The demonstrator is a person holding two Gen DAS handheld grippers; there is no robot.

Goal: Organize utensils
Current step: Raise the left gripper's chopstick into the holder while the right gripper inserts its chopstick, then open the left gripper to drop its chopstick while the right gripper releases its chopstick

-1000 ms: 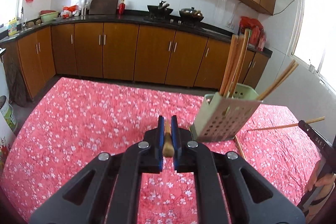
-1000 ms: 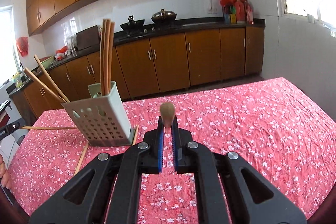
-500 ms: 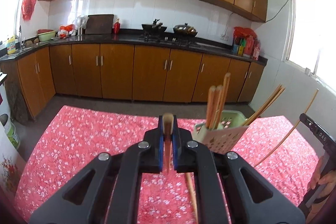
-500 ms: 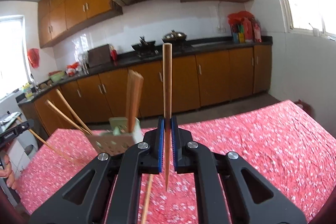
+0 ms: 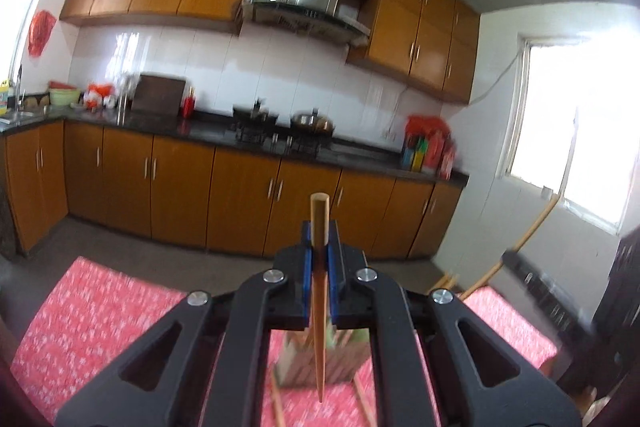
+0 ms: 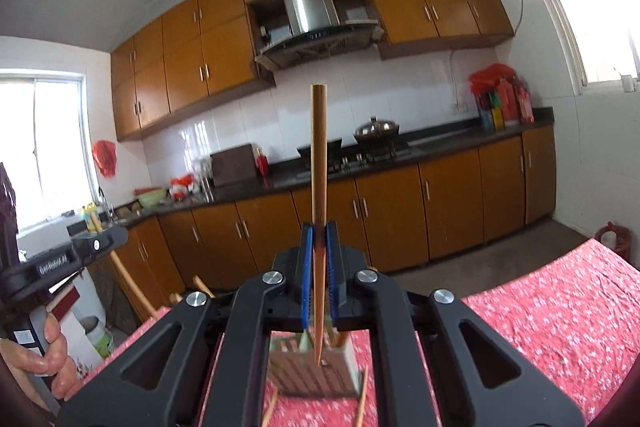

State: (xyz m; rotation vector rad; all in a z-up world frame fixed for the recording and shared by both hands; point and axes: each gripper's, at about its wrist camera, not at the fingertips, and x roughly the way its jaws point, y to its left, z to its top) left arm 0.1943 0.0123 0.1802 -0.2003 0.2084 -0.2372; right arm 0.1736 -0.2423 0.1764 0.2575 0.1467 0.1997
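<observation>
My left gripper (image 5: 319,255) is shut on a wooden chopstick (image 5: 319,327) held upright, its tip pointing down over the pale green perforated utensil holder (image 5: 344,359). My right gripper (image 6: 319,251) is shut on another wooden chopstick (image 6: 318,167), also upright, its tip just above the same holder (image 6: 320,367), which holds several chopsticks. Both grippers hover above the holder on the red flowered tablecloth (image 6: 560,315). Loose chopsticks (image 6: 362,399) lie on the cloth beside the holder.
The other gripper and the hand holding it show at the left of the right wrist view (image 6: 60,263), and at the right of the left wrist view (image 5: 536,279). Kitchen cabinets (image 5: 240,195) and a counter with pots stand behind the table.
Both grippers have risen and tilted up, turning their chopsticks upright. The holder has dropped from mid-frame to beneath the fingers in both views.
</observation>
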